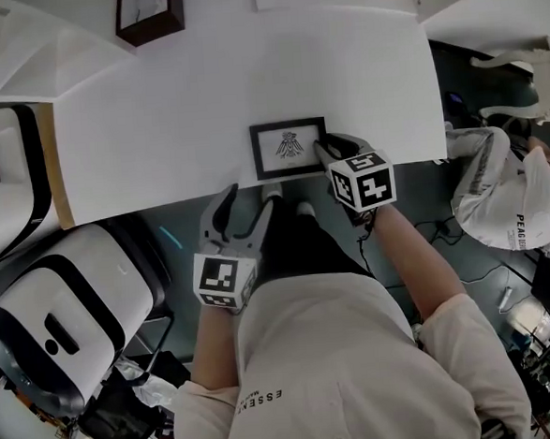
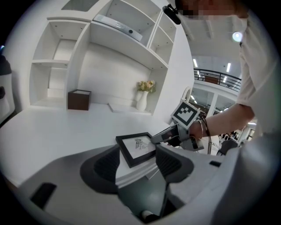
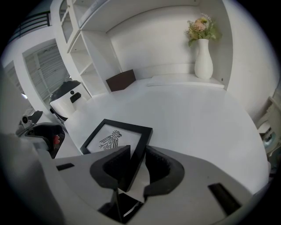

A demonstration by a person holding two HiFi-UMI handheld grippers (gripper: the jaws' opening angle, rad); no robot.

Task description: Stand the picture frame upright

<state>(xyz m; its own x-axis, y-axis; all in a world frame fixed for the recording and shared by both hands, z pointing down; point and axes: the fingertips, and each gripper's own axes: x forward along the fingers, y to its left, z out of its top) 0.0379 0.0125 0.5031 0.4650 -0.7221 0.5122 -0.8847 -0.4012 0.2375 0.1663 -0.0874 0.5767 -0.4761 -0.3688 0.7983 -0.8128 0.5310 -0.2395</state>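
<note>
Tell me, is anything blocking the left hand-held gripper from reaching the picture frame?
Nothing visible does. Only the bare table edge lies between the left hand-held gripper and the picture frame. The right hand-held gripper is at the frame's right edge, clear of that path.

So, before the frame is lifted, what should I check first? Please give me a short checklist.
1. Picture frame edge stands between the jaws of the right tool: ok.
2. Grip is firm on the frame: cannot tell.
3. Frame is already upright: not ok. It lies flat, picture side up, near the front edge of the table.
4. Left tool is free to help: ok. Its jaws are apart and hold nothing.
5. Room behind the frame: ok. The brown box and the vase stand far back.
</note>
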